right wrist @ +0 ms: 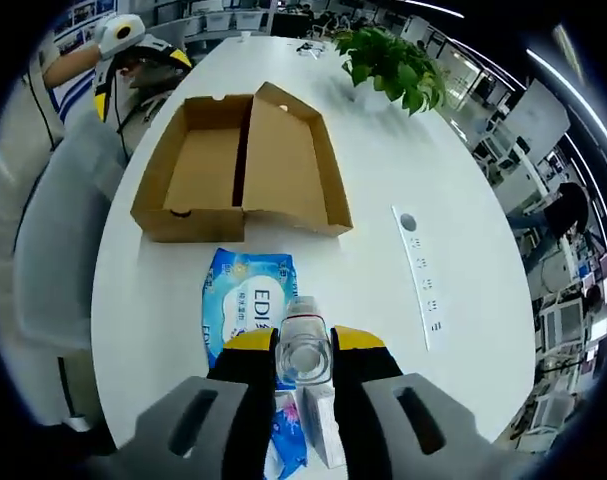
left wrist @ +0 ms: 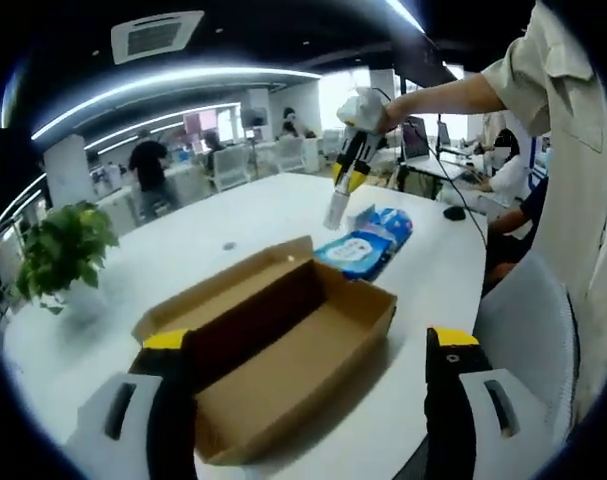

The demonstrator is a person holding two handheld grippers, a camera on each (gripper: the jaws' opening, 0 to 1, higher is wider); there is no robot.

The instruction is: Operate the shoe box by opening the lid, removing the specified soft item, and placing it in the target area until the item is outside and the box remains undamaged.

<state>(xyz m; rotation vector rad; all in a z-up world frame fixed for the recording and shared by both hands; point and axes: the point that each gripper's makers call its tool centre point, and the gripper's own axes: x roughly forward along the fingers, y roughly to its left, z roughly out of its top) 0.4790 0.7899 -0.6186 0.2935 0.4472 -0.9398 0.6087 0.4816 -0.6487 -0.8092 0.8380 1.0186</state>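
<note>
In the left gripper view, the left gripper (left wrist: 313,380) stands wide apart and empty above the open shoe box (left wrist: 273,350) on the white tabletop (left wrist: 183,250); beyond lies the blue soft pack (left wrist: 365,245), with the right gripper (left wrist: 341,205) raised over it. A potted plant (left wrist: 63,250) stands far left.

In the right gripper view, the right gripper (right wrist: 305,350) is closed on a clear bottle (right wrist: 305,345) above the soft pack (right wrist: 248,305), which lies outside the box (right wrist: 243,165). A power strip (right wrist: 418,265) lies to the right.

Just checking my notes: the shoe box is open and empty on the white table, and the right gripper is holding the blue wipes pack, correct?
Not quite. In the right gripper view, the right gripper holds a clear bottle; the blue wipes pack lies on the table. The shoe box is open and empty.
</note>
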